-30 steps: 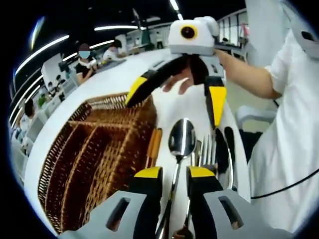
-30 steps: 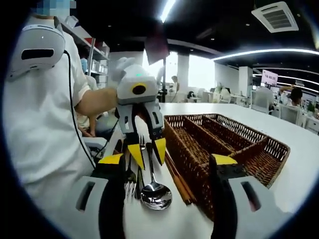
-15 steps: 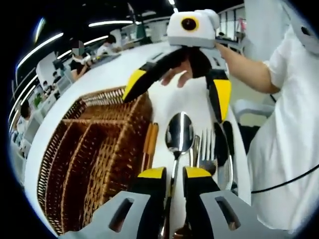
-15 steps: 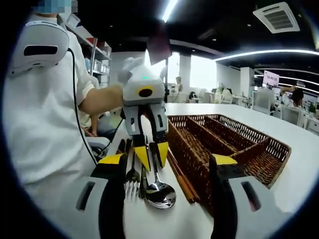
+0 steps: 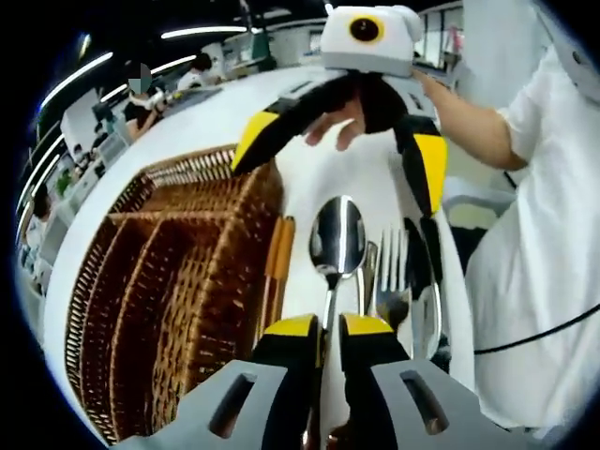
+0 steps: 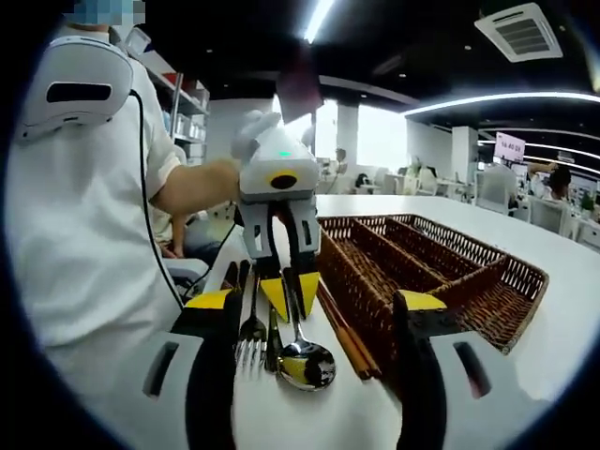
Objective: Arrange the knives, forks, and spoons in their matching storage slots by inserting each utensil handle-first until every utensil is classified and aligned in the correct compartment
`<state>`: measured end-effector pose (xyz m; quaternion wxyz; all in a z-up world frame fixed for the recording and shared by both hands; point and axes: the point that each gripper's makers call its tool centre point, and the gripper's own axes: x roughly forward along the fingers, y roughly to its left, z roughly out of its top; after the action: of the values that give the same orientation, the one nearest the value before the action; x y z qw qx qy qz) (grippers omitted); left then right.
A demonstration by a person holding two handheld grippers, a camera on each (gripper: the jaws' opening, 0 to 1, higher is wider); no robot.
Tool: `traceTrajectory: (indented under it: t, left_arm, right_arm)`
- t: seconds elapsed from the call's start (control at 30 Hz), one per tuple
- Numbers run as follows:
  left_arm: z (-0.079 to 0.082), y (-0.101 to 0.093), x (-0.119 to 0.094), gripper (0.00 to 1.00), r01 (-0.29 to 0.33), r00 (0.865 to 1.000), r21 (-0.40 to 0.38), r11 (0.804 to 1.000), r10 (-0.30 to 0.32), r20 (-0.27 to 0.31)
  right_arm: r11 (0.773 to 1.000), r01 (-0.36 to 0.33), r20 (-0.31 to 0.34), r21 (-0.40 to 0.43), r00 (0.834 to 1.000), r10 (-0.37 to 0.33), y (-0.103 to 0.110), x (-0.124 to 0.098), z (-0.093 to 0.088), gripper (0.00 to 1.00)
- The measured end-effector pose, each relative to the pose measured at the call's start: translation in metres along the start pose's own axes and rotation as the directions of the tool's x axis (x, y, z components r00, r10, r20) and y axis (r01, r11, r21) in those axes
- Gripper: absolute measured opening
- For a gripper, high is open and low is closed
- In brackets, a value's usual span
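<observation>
Left gripper view: left tool pinches the spoon handle on the bench; basket slots empty. Right gripper view: right tool spread wide; fork unsorted. Sorting barely begun.

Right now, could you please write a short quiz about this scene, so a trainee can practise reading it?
1. True or false: the left gripper has its jaws closed on the handle of the spoon.
2. The fork lies: A) inside the wicker tray, B) on the table beside the spoon, C) in the right gripper.
3. Fill in: the right gripper is wide ____, with nothing between its jaws.

Key
1. True.
2. B; the wicker tray holds no utensils in the compartments that can be seen.
3. open.
</observation>
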<state>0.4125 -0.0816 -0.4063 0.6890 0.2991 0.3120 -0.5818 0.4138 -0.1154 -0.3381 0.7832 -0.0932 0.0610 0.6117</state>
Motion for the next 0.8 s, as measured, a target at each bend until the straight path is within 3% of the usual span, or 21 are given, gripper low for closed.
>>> traceTrajectory:
  t: [0.8]
  left_arm:
    - [0.001,0.001,0.002,0.07,0.028,0.999,0.002,1.000,-0.028,-0.033]
  right_arm:
    - [0.998,0.059,-0.067,0.002,0.996,-0.058,0.002,-0.002,-0.013,0.70]
